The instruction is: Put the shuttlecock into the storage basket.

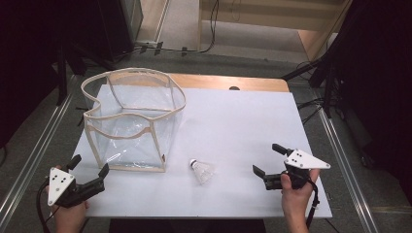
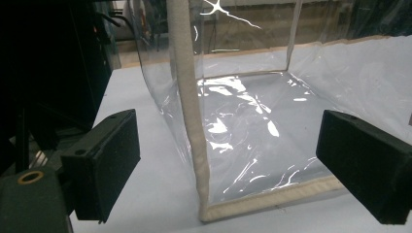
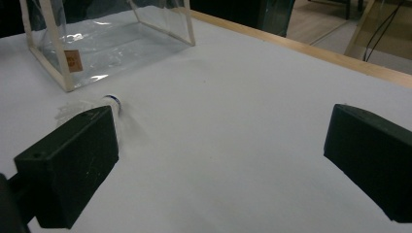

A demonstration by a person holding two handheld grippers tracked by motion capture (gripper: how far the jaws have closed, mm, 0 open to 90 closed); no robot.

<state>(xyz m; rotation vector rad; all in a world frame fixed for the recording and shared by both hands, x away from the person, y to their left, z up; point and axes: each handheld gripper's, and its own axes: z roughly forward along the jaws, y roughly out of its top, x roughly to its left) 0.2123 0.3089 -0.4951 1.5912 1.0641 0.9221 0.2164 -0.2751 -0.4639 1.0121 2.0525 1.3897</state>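
A clear plastic bag (image 1: 131,121) with cream fabric trim stands upright and open-topped on the left half of the white table (image 1: 233,121). A white shuttlecock (image 1: 201,171) lies on its side just right of the bag's front corner. My left gripper (image 1: 89,169) sits open at the table's front left, jaws toward the bag's near corner seam (image 2: 192,121). My right gripper (image 1: 269,159) is open at the front right, empty, facing left toward the shuttlecock (image 3: 104,103), which sits partly behind its left jaw. The bag (image 3: 97,43) stands beyond it.
The white board lies on a wooden tabletop (image 1: 228,82) whose edge shows at the back. Metal rails run along both sides of the table (image 1: 347,160). Dark stands and cables sit on the floor behind (image 1: 194,46).
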